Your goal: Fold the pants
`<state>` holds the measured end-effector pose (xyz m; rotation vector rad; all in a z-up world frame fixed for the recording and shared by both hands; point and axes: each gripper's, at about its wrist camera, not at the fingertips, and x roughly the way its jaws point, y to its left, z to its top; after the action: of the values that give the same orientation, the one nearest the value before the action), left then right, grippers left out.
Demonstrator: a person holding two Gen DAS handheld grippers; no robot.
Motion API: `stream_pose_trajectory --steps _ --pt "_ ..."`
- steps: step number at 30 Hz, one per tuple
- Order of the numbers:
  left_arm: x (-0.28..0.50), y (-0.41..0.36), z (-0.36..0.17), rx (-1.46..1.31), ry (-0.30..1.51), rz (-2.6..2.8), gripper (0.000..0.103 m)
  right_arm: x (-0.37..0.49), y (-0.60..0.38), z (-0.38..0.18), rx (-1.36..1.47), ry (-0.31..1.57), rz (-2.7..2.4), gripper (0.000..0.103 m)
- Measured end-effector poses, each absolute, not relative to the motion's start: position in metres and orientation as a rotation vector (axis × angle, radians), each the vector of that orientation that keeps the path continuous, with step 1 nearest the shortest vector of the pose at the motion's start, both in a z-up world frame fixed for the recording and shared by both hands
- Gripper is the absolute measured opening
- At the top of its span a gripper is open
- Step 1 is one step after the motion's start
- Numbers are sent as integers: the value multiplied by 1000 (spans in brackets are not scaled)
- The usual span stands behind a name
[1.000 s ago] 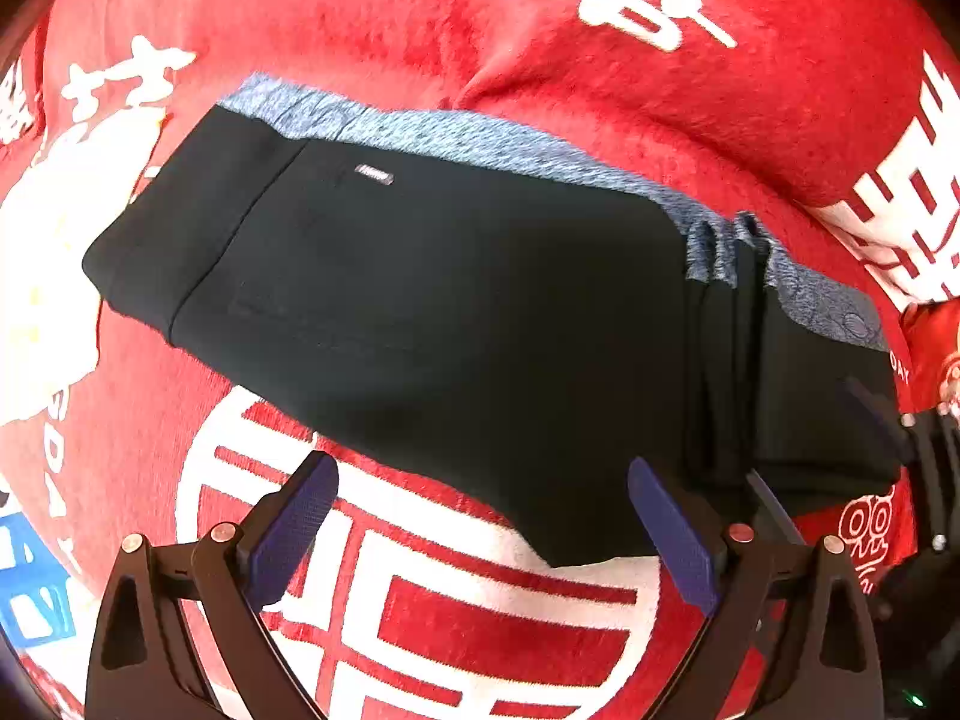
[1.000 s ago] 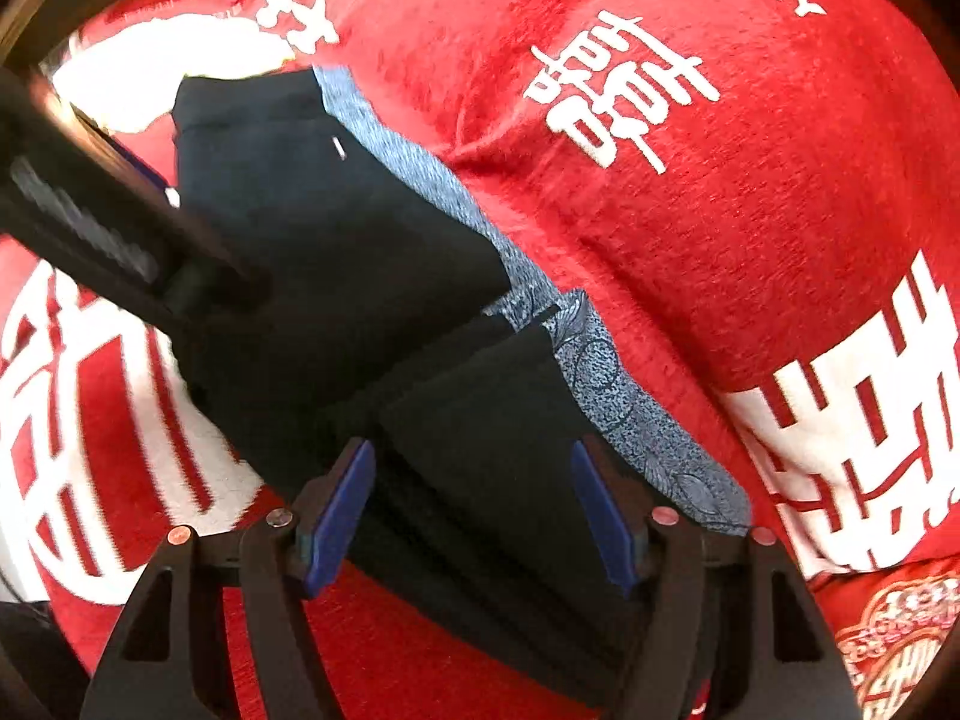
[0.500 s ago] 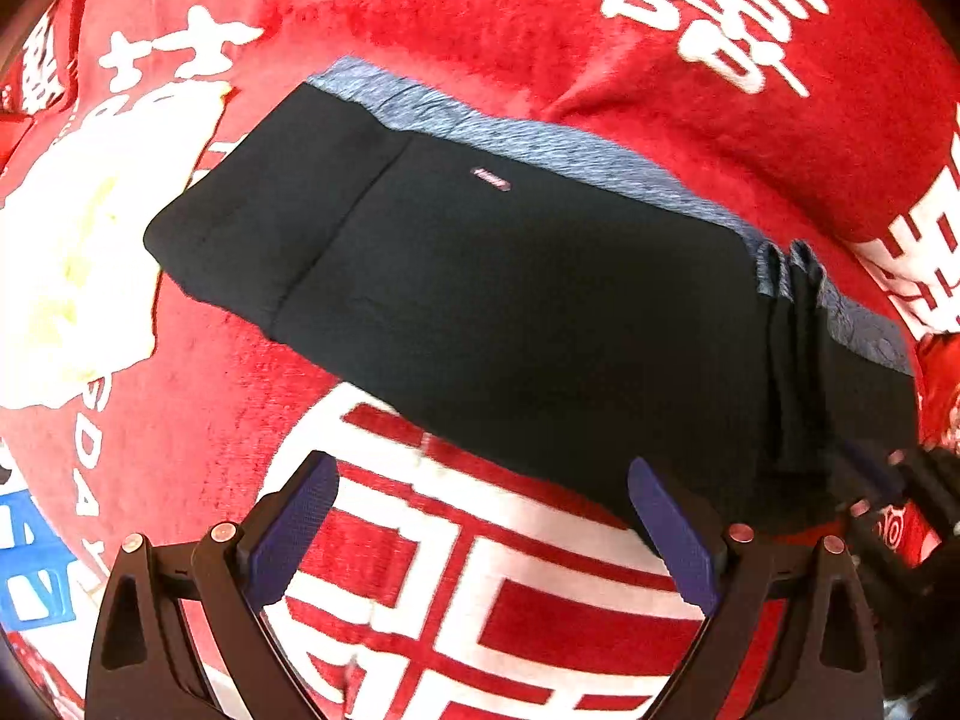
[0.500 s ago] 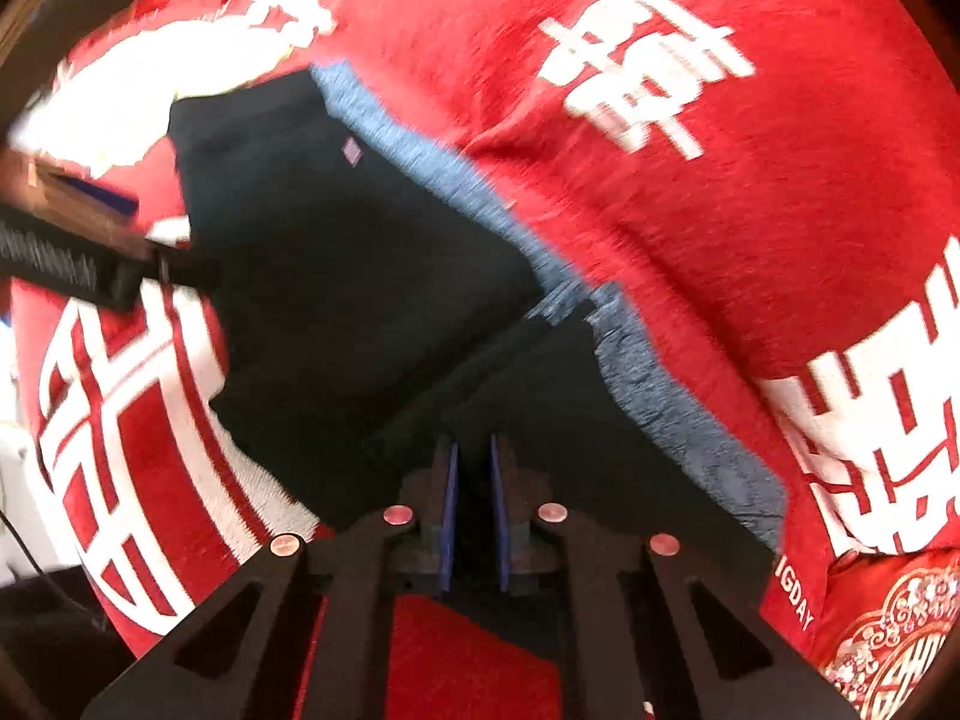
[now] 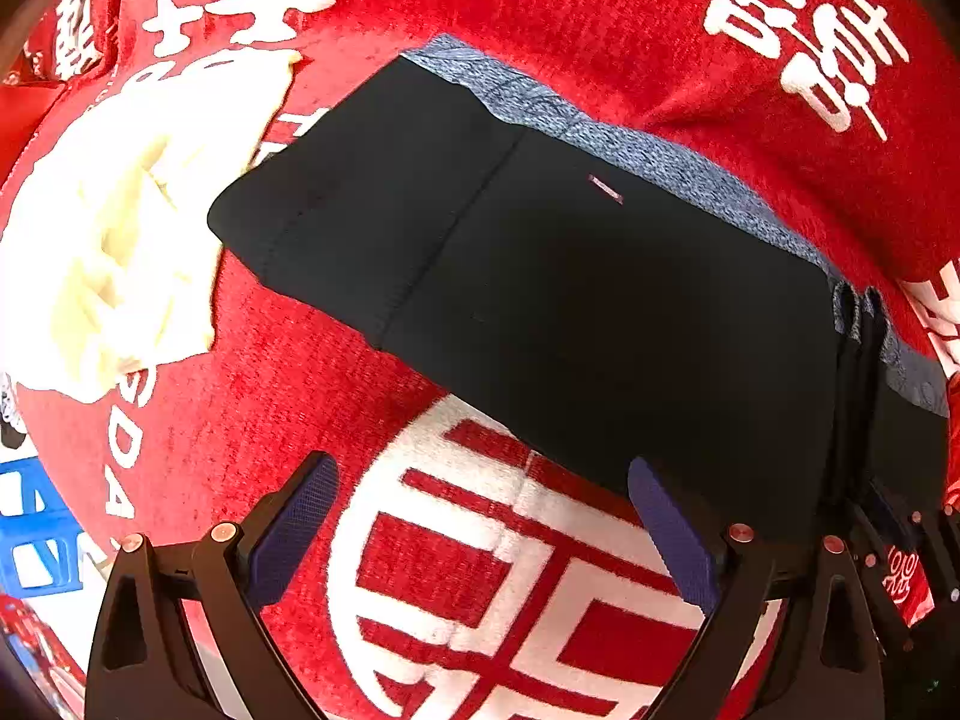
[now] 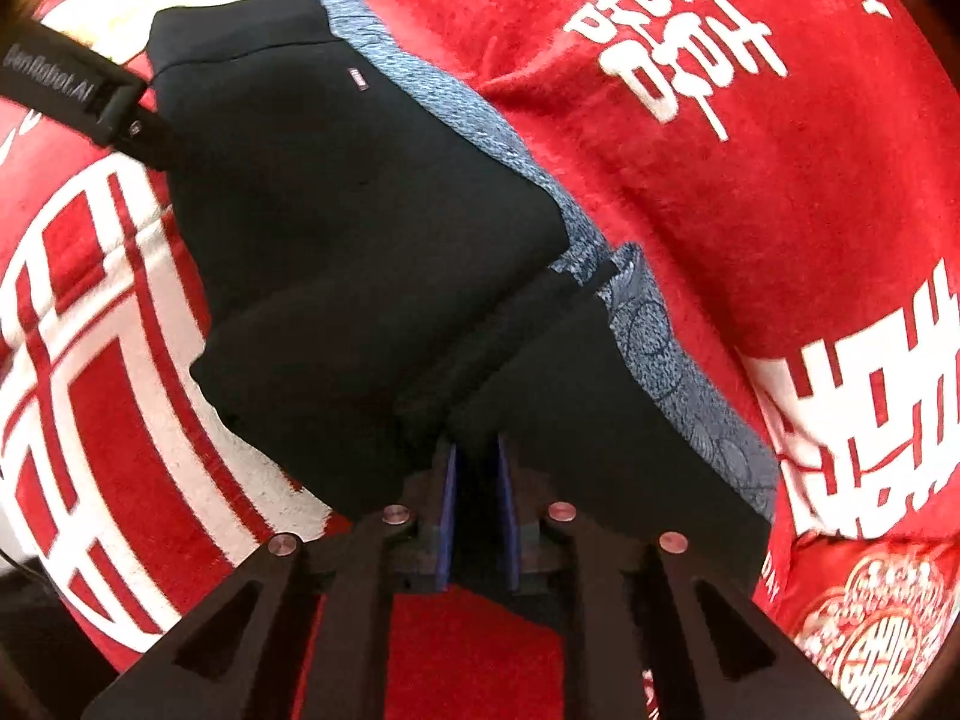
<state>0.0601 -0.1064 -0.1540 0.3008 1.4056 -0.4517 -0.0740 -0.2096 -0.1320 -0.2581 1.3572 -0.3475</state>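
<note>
Across the middle of both frames, on a red plush cloth (image 5: 372,396), the black pants (image 5: 570,300) are laid partly folded, a blue-grey waistband (image 5: 654,156) along the upper edge. Soft, light, limp fabric is judged; layered edges are best pinched together. The right gripper (image 6: 477,495) is seen closed on a bunched fold at lower centre. The left gripper (image 5: 480,534) is held wide open, gripping nothing. A small tag (image 6: 357,78) is unreadable. "GenRobot.AI" is read on the strap (image 6: 78,99); white double-happiness characters (image 6: 672,54) are printed at upper right.
</note>
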Motion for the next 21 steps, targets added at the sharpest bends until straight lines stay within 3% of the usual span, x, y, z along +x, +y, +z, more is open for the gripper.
stream_pose_trajectory --steps 1,3,21 --pt "62 -105 -153 299 1407 -451 97 -73 -211 -131 -235 1363 -349 24" --pt "64 -102 -153 293 1410 -449 97 -72 -209 -127 -184 1363 -331 43" --pt "82 -82 -154 278 1428 -435 97 -50 -210 -103 65 1330 -298 49"
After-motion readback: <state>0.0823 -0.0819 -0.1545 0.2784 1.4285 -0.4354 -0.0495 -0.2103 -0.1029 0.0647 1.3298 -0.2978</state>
